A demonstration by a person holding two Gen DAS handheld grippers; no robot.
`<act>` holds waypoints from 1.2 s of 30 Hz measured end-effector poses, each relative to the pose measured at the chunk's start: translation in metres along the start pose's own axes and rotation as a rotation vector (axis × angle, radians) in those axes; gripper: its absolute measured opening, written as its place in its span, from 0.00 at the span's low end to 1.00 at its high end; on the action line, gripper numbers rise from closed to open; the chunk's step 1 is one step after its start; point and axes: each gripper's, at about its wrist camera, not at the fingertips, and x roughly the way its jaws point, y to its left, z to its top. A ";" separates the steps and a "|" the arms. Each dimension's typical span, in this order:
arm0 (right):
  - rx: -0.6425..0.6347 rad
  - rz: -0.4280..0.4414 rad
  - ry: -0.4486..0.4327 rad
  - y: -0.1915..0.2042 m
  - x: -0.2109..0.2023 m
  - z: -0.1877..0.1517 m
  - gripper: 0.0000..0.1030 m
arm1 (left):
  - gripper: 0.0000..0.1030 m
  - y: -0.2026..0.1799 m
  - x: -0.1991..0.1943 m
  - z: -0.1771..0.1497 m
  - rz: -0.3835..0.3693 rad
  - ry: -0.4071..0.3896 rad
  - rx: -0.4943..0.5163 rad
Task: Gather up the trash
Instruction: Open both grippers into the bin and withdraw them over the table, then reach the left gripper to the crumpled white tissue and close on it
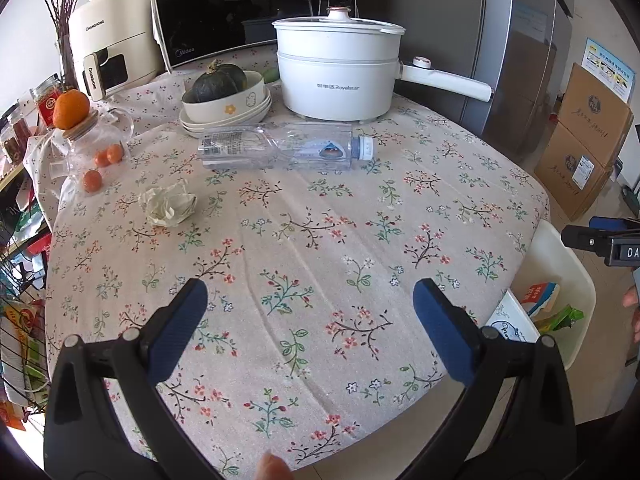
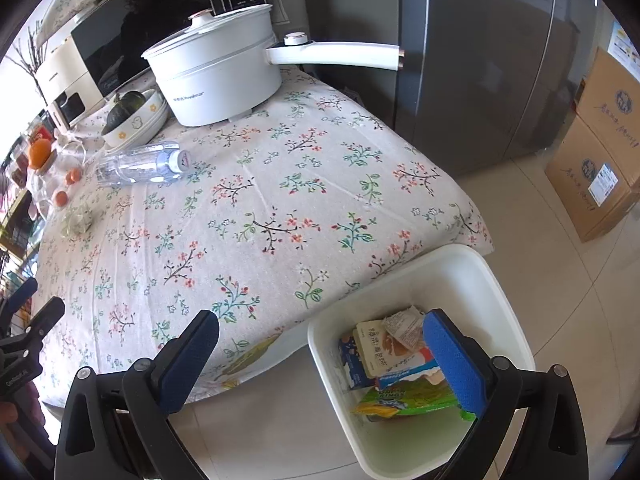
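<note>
A clear empty plastic bottle [image 1: 280,146] lies on its side on the floral tablecloth, cap to the right; it also shows in the right wrist view [image 2: 140,165]. A crumpled paper ball [image 1: 168,204] lies to its front left, and shows in the right wrist view [image 2: 78,218]. A white bin [image 2: 472,276] stands on the floor at the table's right corner, holding several cartons and wrappers [image 2: 400,364]. My left gripper [image 1: 310,316] is open and empty over the table's near part. My right gripper [image 2: 320,356] is open and empty, above the bin's near-left rim.
A white electric pot [image 1: 340,72], stacked bowls with a green squash [image 1: 224,92], a microwave [image 1: 224,8] and a glass teapot with oranges [image 1: 88,144] stand at the table's back and left. A grey fridge [image 2: 480,60] and cardboard boxes [image 2: 600,148] are on the right.
</note>
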 end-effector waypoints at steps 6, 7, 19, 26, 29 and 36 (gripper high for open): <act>-0.021 0.035 -0.041 0.027 0.004 0.010 1.00 | 0.99 0.022 0.006 0.000 0.031 0.003 -0.024; -0.021 0.049 -0.053 0.031 0.004 0.012 1.00 | 0.99 0.026 0.007 0.000 0.027 0.000 -0.030; -0.078 0.211 -0.073 0.080 0.039 0.038 1.00 | 0.99 0.071 0.047 -0.006 0.013 0.010 -0.063; -0.169 0.176 -0.100 0.095 0.071 0.059 1.00 | 0.99 0.104 0.072 0.005 0.023 0.026 -0.048; -0.190 0.183 -0.113 0.098 0.082 0.069 1.00 | 0.99 0.109 0.083 0.010 0.034 0.032 0.004; -0.280 0.216 -0.142 0.119 0.103 0.095 1.00 | 0.99 0.123 0.102 0.030 -0.009 0.006 0.019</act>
